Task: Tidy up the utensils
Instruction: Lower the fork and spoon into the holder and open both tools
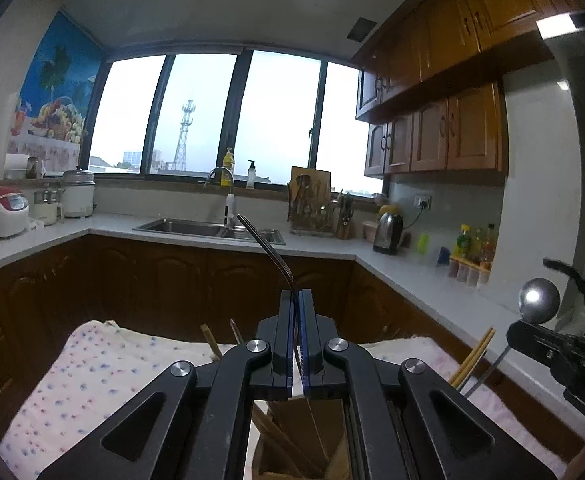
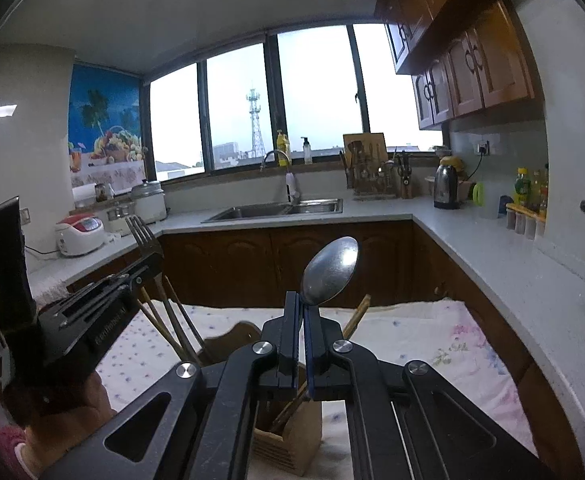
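The left tool [image 1: 297, 296] is clamped tight on a fork [image 1: 266, 246], tines rising toward the far sink. The right tool [image 2: 301, 298] is clamped on a spoon [image 2: 330, 270], bowl upward. Both hang above a wooden holder [image 2: 288, 440] with chopsticks [image 2: 160, 320], standing on the near cloth-covered bench [image 2: 432, 344].

Wooden utensil holder [image 1: 292, 440] mostly hidden behind left gripper [image 1: 296, 300] body, base cut by bottom edge. Fork [image 1: 268, 248] edge-on in left view, tines not readable; lower handle lost between pads. Spoon [image 2: 328, 272] handle hidden below right gripper [image 2: 301, 308]. Chopsticks [image 2: 164, 320] lower ends hidden behind left gripper. Far counter bottles [image 2: 532, 188] too small to identify. Hand [image 2: 68, 420] cut off at bottom left.
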A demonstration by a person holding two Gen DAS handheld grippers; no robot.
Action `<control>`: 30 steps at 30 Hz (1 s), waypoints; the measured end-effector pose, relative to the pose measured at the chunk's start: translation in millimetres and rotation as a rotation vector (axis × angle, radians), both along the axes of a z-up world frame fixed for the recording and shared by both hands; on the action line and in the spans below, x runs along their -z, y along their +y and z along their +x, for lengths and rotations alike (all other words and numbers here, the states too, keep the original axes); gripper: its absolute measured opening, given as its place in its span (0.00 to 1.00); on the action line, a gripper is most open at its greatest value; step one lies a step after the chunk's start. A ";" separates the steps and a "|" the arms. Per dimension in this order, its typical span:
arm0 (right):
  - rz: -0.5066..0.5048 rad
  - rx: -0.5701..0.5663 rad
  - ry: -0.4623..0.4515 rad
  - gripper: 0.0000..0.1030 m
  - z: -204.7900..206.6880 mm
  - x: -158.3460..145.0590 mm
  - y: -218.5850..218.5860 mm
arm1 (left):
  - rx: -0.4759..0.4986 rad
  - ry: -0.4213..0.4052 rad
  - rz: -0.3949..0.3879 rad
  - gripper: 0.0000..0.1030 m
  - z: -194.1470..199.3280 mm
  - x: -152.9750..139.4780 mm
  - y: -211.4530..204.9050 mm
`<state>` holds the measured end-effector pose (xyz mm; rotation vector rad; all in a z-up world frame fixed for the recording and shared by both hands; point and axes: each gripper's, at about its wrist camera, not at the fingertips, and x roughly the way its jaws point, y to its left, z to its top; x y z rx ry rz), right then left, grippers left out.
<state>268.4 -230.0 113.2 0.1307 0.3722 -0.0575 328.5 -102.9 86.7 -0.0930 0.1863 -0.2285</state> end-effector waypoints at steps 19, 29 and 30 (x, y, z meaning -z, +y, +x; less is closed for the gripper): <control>0.057 -0.061 0.182 0.02 20.5 54.9 3.9 | 0.045 0.146 0.054 0.01 1.9 20.2 7.7; 0.108 -0.058 0.226 0.02 24.1 66.5 -3.3 | 0.091 0.221 0.024 0.03 14.4 10.0 26.0; 0.108 -0.058 0.227 0.02 23.9 66.6 -2.9 | 0.094 0.224 0.019 0.03 16.1 6.4 27.8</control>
